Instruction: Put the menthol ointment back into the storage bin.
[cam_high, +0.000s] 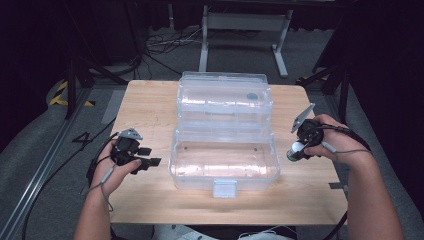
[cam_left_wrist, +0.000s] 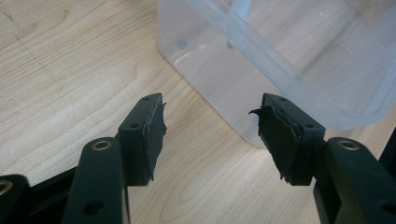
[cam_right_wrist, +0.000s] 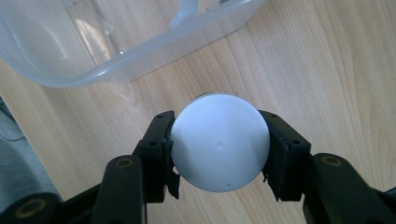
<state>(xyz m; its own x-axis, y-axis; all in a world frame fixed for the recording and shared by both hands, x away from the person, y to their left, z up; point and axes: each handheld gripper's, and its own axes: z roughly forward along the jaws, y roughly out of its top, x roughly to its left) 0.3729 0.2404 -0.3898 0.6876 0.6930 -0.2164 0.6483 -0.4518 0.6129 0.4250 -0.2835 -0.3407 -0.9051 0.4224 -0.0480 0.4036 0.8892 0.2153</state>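
My right claw (cam_right_wrist: 219, 154) grips one small bottle (cam_right_wrist: 219, 148): seen end-on, its cap is a smooth white round dome with a tiny moulding dot at centre, and a thin dark green rim peeks out behind it. Both pads press against the cap's sides. In the high view the same bottle (cam_high: 295, 151) points down and to the left from my right claw (cam_high: 300, 147), a white cap over a dark body, held above the tabletop (cam_high: 150, 100) just off the right end of the box.

Count: one bottle; one clear plastic storage box (cam_high: 223, 160), lid swung open behind it, one white latch (cam_high: 224, 188) at its front edge.

My left claw (cam_left_wrist: 210, 135) stands open, nothing between the pads, low over the tabletop by the box's near left corner.
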